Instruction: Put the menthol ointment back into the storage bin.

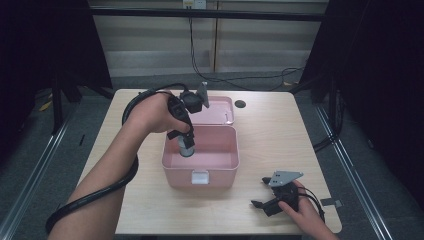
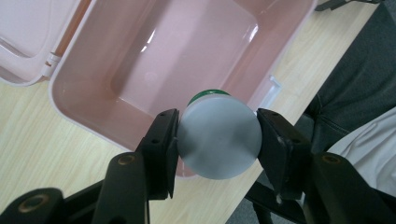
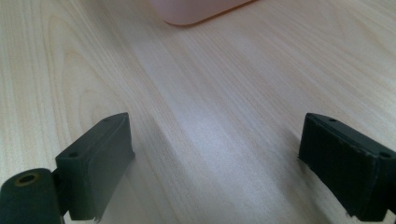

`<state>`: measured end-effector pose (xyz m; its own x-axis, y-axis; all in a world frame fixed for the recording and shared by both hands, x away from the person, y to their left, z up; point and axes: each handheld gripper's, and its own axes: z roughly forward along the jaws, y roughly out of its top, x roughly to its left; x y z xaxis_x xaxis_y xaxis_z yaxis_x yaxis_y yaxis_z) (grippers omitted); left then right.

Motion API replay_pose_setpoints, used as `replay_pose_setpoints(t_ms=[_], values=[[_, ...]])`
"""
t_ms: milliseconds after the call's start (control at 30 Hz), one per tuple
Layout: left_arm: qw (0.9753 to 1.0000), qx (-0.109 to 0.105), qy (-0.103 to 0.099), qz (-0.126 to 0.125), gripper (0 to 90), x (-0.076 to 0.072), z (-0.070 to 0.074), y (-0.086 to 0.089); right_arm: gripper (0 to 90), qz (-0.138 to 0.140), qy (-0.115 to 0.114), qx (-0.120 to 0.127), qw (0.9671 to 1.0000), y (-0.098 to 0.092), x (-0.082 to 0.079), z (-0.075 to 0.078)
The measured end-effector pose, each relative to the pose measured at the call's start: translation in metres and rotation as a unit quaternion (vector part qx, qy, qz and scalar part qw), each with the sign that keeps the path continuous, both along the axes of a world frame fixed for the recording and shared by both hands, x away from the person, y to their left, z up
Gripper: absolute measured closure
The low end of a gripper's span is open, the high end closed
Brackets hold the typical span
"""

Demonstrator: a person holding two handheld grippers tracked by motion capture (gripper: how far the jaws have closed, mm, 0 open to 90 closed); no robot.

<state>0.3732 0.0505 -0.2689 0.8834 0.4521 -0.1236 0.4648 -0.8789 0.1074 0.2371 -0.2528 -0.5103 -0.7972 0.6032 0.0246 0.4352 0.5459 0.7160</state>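
Both left gripper (image 2: 218, 140) pads clamp a grey-capped bottle (image 2: 219, 138) over the pink box (image 2: 74, 100).

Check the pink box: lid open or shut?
Open. The pink box has its lid folded back flat on the table behind it, and the left gripper holds a bottle over the bare inside.

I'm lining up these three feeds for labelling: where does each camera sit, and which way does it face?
High view: above the person's side, facing forward and down on the table; both forearms, both claws.
Left gripper view: rides the left claw, looking down into the pink box; grips a grey bottle.
Right gripper view: rides the right claw, open over wood.
All three share the box.
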Motion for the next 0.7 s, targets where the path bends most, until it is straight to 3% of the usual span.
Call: replay_pose_setpoints(t_ms=[700], values=[[0.9993, 0.017, 0.019, 0.027, 50.5, 0.031, -0.054, -0.001, 9.2, -0.001, 0.0, 0.001, 1.0, 0.0, 0.0, 0.0]])
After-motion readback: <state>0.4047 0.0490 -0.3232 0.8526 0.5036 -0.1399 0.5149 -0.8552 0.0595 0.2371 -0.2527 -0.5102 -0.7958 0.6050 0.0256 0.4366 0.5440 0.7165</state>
